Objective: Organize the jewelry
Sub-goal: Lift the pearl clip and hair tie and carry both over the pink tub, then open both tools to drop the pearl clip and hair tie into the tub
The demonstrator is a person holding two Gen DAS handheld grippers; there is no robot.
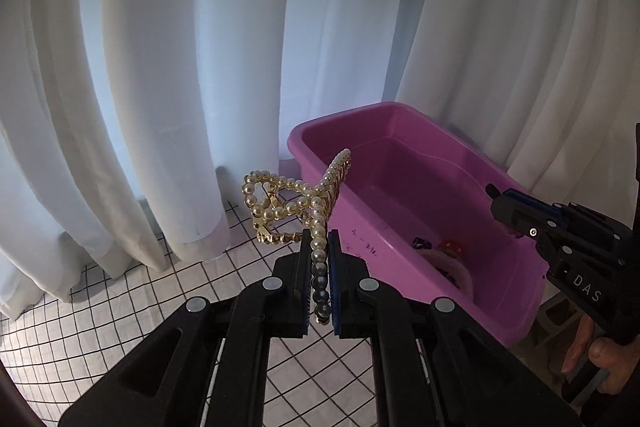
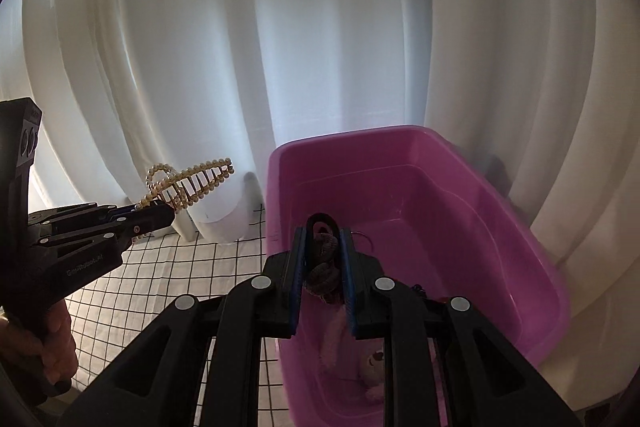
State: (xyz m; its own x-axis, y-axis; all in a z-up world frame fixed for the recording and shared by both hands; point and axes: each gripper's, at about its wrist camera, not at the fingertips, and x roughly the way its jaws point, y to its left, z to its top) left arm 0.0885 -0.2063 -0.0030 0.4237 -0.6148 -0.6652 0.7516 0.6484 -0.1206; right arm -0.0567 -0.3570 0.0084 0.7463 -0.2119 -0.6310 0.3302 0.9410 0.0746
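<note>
Where the grid-patterned cloth meets the white curtain, a pink tub holds a plush toy. Both units tilt downward, raised, each gripped by a hand. Left gripper: clenched on a pearl hair claw, beside the tub's rim. Right gripper: clamped on a brown knotted cord item, above the tub's interior.

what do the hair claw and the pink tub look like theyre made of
Hair claw: gold-toned teeth and frame, probably metal, possibly plated plastic, judging by the bright glints; edged with glossy cream beads that look like imitation pearl.
Pink tub: moulded plastic, smooth with a soft sheen, rounded corners and a rolled rim.
</note>
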